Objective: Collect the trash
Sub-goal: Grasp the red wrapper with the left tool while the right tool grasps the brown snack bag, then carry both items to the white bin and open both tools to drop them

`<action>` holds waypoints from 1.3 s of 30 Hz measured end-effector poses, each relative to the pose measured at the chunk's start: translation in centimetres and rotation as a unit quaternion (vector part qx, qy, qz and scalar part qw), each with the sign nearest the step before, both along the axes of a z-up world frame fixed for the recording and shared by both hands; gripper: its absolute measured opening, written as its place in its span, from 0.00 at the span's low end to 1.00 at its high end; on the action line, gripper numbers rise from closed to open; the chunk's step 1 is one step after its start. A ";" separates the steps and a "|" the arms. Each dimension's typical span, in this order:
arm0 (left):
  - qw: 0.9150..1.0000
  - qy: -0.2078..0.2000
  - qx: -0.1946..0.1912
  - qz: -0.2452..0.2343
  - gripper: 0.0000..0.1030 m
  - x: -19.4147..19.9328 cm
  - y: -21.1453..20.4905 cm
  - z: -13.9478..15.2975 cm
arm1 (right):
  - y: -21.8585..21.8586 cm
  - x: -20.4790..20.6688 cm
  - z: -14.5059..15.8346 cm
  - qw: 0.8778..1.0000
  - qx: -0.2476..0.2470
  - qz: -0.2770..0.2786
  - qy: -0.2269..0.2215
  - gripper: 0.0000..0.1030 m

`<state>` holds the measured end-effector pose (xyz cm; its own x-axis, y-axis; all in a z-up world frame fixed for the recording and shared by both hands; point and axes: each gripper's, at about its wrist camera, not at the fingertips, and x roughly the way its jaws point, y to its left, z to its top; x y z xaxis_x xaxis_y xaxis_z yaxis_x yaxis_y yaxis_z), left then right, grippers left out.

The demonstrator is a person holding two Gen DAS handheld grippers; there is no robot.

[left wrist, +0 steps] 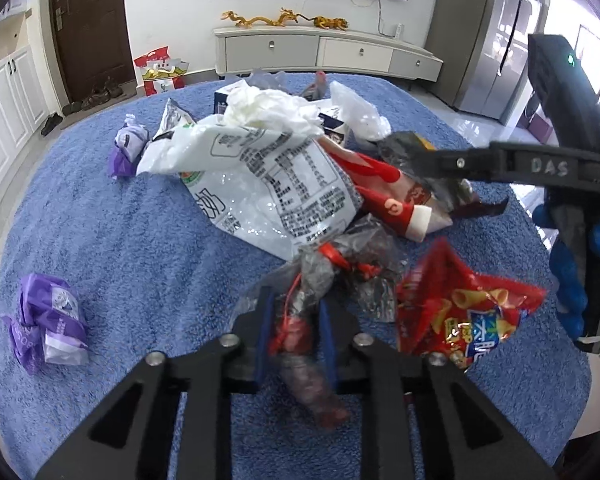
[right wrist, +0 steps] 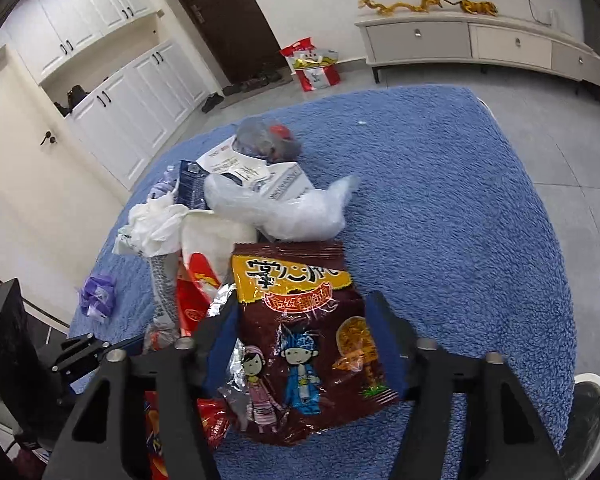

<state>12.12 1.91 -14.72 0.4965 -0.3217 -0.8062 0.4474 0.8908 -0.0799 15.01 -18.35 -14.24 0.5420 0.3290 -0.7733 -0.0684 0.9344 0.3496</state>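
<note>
A heap of trash lies on a table under a blue fluffy cloth (left wrist: 132, 240). At the bottom of the left wrist view my left gripper (left wrist: 296, 332) is shut on a crumpled clear wrapper with red parts (left wrist: 324, 268), pinched between its blue pads. In the right wrist view a brown snack bag (right wrist: 300, 332) with cartoon figures spans my right gripper (right wrist: 304, 320), and both pads touch its edges. From the left wrist view the right gripper (left wrist: 428, 168) reaches in from the right onto that dark bag (left wrist: 404, 148). A white printed bag (left wrist: 268, 176) and a red chips bag (left wrist: 460, 312) lie close by.
Two purple wrappers (left wrist: 52, 320) (left wrist: 126, 148) lie apart on the left of the cloth. Tissue (left wrist: 268, 108), a carton (right wrist: 260, 172) and a white plastic bag (right wrist: 292, 208) top the heap. A blue-gloved hand (left wrist: 572, 280) holds the right gripper. A TV cabinet (left wrist: 320, 52) and a red gift bag (left wrist: 160, 72) stand beyond.
</note>
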 end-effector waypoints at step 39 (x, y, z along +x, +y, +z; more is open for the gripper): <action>0.970 -0.030 -0.010 -0.239 0.10 -10.8 -23.8 7.8 | -25.3 -22.3 -0.6 0.960 0.013 -0.278 -0.042 0.07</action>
